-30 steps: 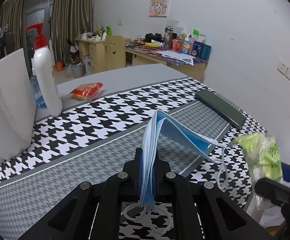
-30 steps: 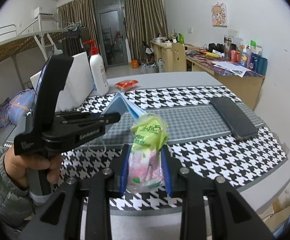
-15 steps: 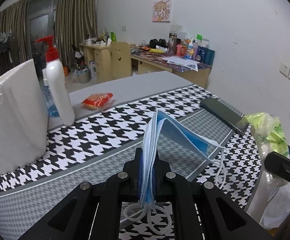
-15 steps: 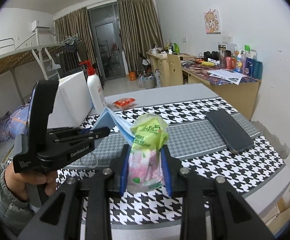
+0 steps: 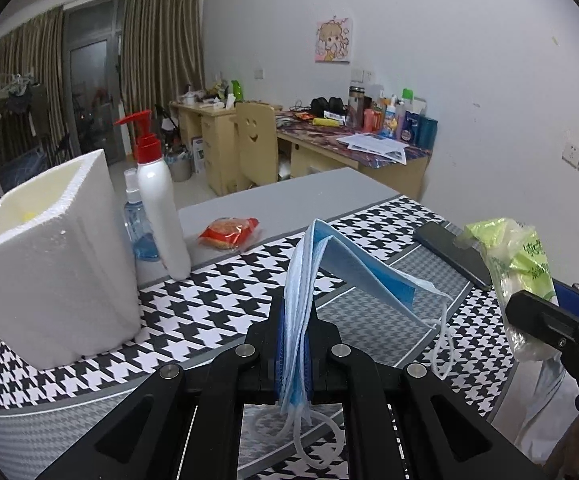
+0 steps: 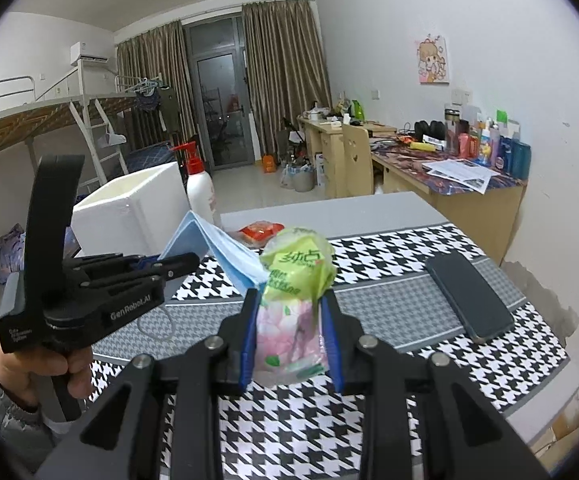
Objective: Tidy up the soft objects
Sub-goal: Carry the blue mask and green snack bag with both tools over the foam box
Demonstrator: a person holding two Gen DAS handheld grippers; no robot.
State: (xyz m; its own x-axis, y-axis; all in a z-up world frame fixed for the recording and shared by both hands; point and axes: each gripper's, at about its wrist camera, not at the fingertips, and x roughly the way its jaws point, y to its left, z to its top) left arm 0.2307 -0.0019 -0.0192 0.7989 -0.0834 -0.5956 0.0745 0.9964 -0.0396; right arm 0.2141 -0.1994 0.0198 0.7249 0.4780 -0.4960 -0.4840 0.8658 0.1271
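Note:
My left gripper [image 5: 293,312] is shut on a stack of blue face masks [image 5: 353,268], held above the houndstooth table mat [image 5: 225,288]; their ear loops hang down. It also shows in the right wrist view [image 6: 169,266] with the masks [image 6: 213,248]. My right gripper [image 6: 289,320] is shut on a green and pink tissue pack [image 6: 295,280], held above the mat. The pack also shows at the right of the left wrist view [image 5: 517,264]. A white foam box [image 5: 49,264], open at the top, stands at the left.
A white pump bottle [image 5: 161,208] and a small blue spray bottle [image 5: 135,224] stand beside the foam box. A red snack packet [image 5: 229,232] lies behind the mat. A black phone [image 6: 469,296] lies at the right of the mat. A cluttered desk [image 6: 449,160] stands beyond.
Both grippers have risen with their loads and the left view has swung left, so the foam box's open top now shows. Both grips stay shut.

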